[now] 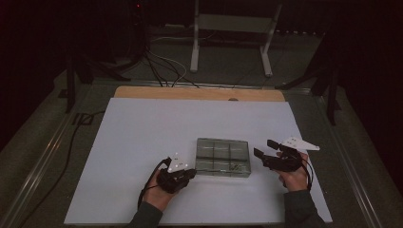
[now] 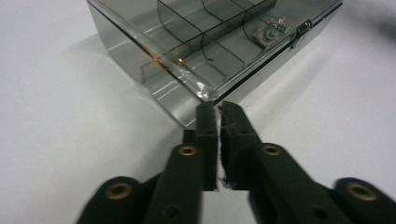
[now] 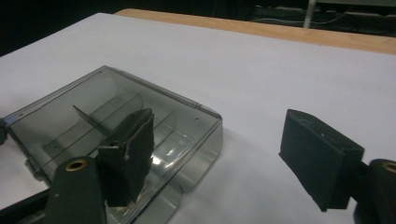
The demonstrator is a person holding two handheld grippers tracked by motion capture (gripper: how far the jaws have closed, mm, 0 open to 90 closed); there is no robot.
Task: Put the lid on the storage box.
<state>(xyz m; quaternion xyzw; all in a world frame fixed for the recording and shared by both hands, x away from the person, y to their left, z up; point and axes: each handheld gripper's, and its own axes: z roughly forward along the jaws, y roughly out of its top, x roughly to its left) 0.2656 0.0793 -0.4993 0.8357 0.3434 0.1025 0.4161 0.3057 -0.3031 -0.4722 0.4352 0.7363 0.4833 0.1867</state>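
1. a clear smoky plastic compartment box lies flat on the white bench, toward the near edge and right of middle, between the two grippers.
2. its lid is down; through it, dividers split the inside into a grid of compartments.
3. in the left gripper view a small greenish item sits in a corner compartment, next to a metal latch on the box's edge; what the item is cannot be told.
4. the left gripper sits at the box's near left corner, held in a hand that comes up from the bottom edge.
5. its jaws are all but closed, with a thin slit between the pads and nothing caught in them; the tips are just short of the box's corner, and whether they touch it cannot be told.
6. the right gripper is just beside the box's right end, held in the other hand.
7. its jaws stand wide apart and grip nothing; in the right gripper view one jaw overlaps the box's corner, the other is over bare bench.
8. a wooden strip shows along the bench's far edge.
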